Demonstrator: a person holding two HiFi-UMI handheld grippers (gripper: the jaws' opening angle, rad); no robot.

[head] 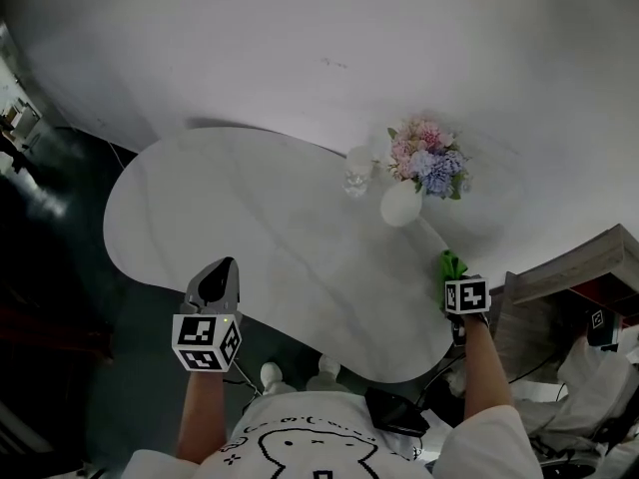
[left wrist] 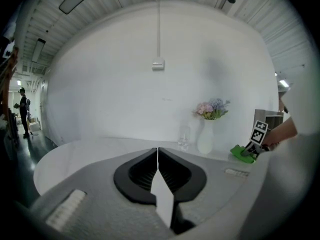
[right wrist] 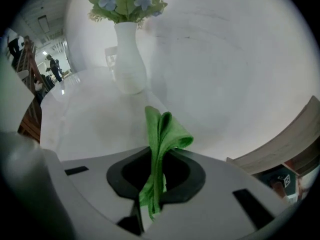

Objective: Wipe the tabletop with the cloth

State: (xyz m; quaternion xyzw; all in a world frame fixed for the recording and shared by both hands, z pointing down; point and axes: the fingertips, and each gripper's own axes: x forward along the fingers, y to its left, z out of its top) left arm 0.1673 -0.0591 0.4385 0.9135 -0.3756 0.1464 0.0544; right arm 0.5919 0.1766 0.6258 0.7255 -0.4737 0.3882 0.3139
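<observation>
Cloth point(right wrist: 161, 134), green and bunched, is clamped in the right gripper point(head: 452, 270) at the table point(head: 250, 218)'s right edge, near the vase point(head: 399, 206). Left gripper point(head: 218, 279) hovers over the near edge, jaws pressed together on nothing, well apart from the cloth.

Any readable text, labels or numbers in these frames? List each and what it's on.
No readable text anywhere.
On the left marker cube: square code patterns only, no letters.
On the right marker cube: the same.
On the shirt: a cartoon drawing, no legible words.
On the green cloth: no tag or print showing.
</observation>
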